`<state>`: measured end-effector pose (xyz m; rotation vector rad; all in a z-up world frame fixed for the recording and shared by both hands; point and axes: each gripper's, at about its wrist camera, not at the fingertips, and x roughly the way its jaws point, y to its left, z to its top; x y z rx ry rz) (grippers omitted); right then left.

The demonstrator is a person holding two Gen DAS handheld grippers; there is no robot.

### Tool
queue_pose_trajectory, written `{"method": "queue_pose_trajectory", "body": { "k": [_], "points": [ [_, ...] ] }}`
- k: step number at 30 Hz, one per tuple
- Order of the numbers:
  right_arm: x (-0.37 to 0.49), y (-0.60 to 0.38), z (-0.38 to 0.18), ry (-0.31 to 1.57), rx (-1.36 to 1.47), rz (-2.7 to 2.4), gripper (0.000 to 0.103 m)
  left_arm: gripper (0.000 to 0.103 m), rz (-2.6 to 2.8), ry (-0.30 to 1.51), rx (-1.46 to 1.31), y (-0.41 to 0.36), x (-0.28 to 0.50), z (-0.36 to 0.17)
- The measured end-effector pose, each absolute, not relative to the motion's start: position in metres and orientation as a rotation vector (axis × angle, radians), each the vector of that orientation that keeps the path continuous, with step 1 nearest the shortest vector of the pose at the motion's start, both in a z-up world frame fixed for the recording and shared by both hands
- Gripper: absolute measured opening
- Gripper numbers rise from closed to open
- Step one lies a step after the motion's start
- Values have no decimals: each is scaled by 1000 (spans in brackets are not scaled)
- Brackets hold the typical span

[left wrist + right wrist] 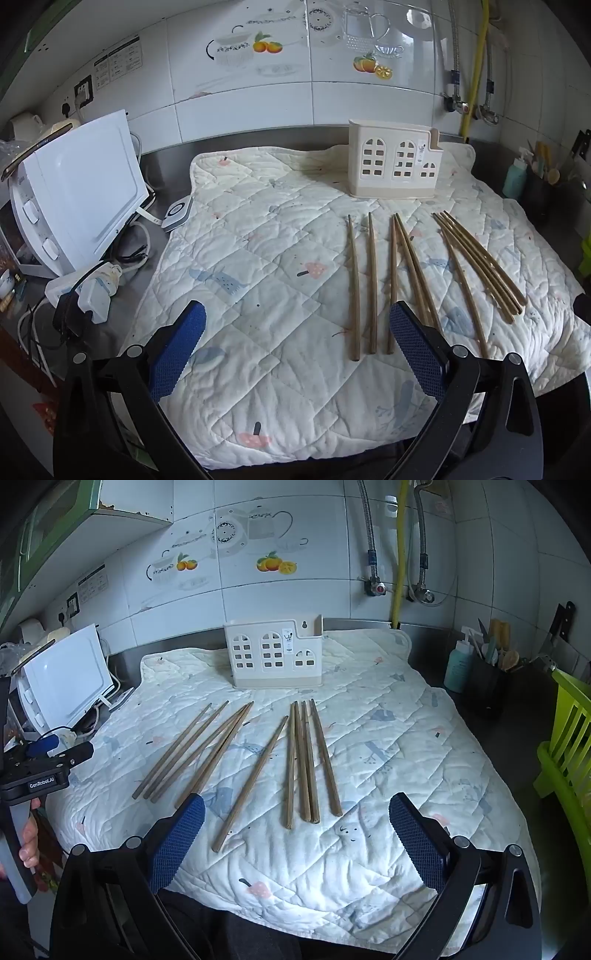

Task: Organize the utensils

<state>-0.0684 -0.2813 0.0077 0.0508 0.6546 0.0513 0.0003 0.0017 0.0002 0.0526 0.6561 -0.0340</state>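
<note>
Both my grippers hang over the near edge of the quilted mat (266, 258) that covers the table, tilted down toward it. My left gripper (297, 347) has its jaws spread as wide as they go and holds nothing; only bare mat lies between the blue pads (177, 350). The wooden chopsticks (373, 284) lie flat on the mat, well apart from each other in loose groups: in the left wrist view two single sticks and a crossed group end just beside my right-hand pad, and a further bundle (484, 266) fans out to the right. My right gripper (295, 838) is likewise wide open and empty; in its view a bundle of four chopsticks (306, 764) points toward the gap between its pads, stopping short of them, and one slanted stick (251, 782) ends near the left pad. The cream house-shaped utensil holder (275, 653) stands upright at the far side of the mat, beyond all the sticks.
</note>
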Motion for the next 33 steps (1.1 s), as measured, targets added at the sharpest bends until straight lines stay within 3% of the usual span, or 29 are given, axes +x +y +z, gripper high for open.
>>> {"method": "queue_pose_trajectory", "body": {
  "k": [33],
  "points": [
    [-64, -283, 4, 658, 60, 42, 97, 98, -63, 678, 64, -4, 4, -7]
  ]
}}
